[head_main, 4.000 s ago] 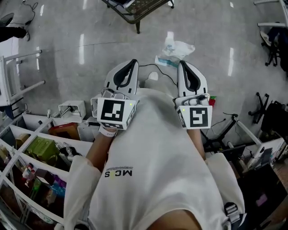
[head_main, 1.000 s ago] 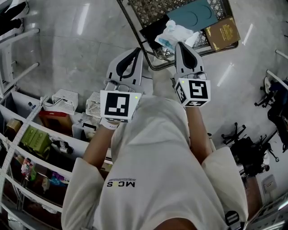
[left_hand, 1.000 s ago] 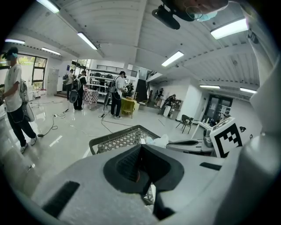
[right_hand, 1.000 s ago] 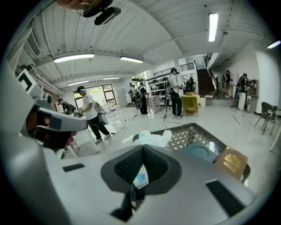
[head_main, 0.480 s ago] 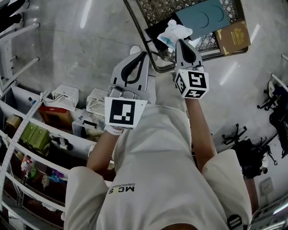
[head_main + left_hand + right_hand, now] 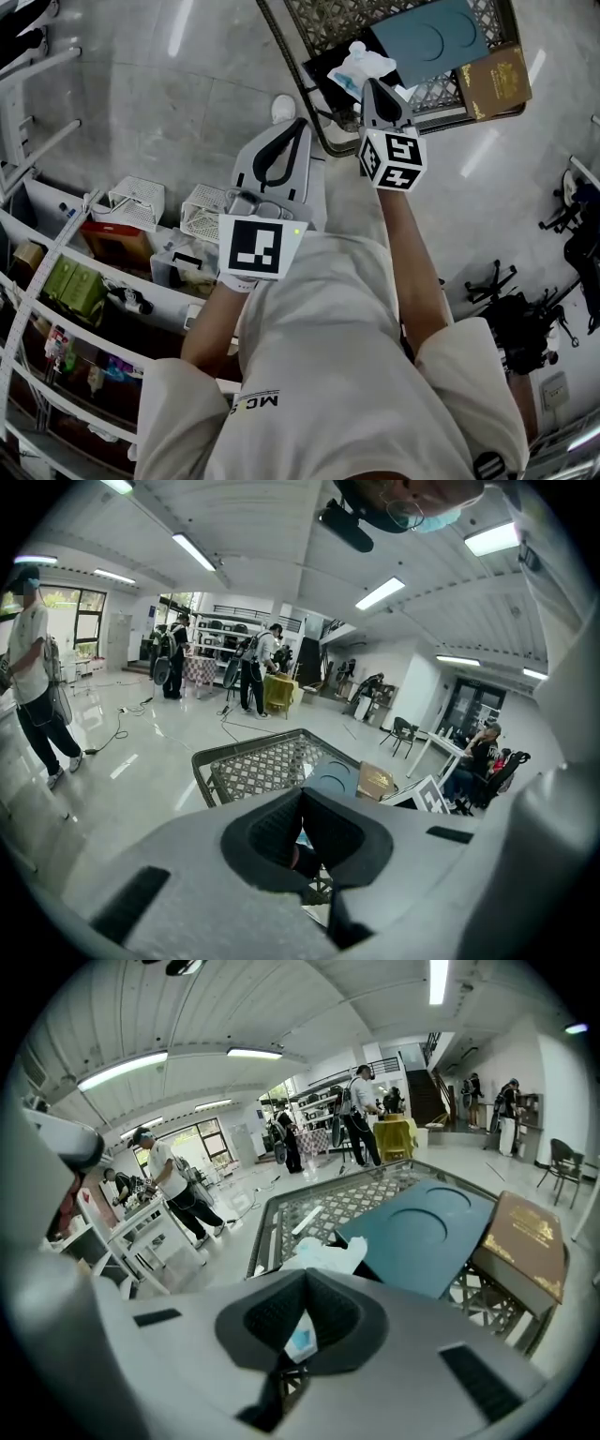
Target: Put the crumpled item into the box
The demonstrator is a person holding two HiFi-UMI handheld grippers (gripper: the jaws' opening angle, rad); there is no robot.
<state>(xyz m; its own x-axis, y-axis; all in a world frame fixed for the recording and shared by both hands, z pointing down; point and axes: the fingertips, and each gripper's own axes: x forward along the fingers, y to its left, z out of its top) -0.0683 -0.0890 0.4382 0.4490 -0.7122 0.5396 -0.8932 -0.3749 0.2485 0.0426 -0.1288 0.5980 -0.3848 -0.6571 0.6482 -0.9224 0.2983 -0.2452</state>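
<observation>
The crumpled item (image 6: 364, 64), a white wad with blue print, hangs from the tip of my right gripper (image 6: 369, 84), which is shut on it. It is over the near rim of the box (image 6: 302, 67), a dark lattice crate on the floor. In the right gripper view the crumpled item (image 6: 322, 1254) bulges past the closed jaws of the right gripper (image 6: 305, 1279), above the lattice box (image 6: 367, 1194). My left gripper (image 6: 296, 124) is shut with nothing in it, held back short of the crate. The left gripper (image 6: 302, 803) looks at the box (image 6: 258, 764).
In the crate lie a teal board (image 6: 433, 30) and a brown book (image 6: 494, 76). Shelves (image 6: 56, 309) with goods and two white baskets (image 6: 133, 205) stand at the left. Office chairs (image 6: 525, 323) are at the right. People (image 6: 253, 667) stand farther off.
My right gripper has reached forward with the crumpled item, from the crate's near edge to over its rim. The left gripper has stayed back, shut.
</observation>
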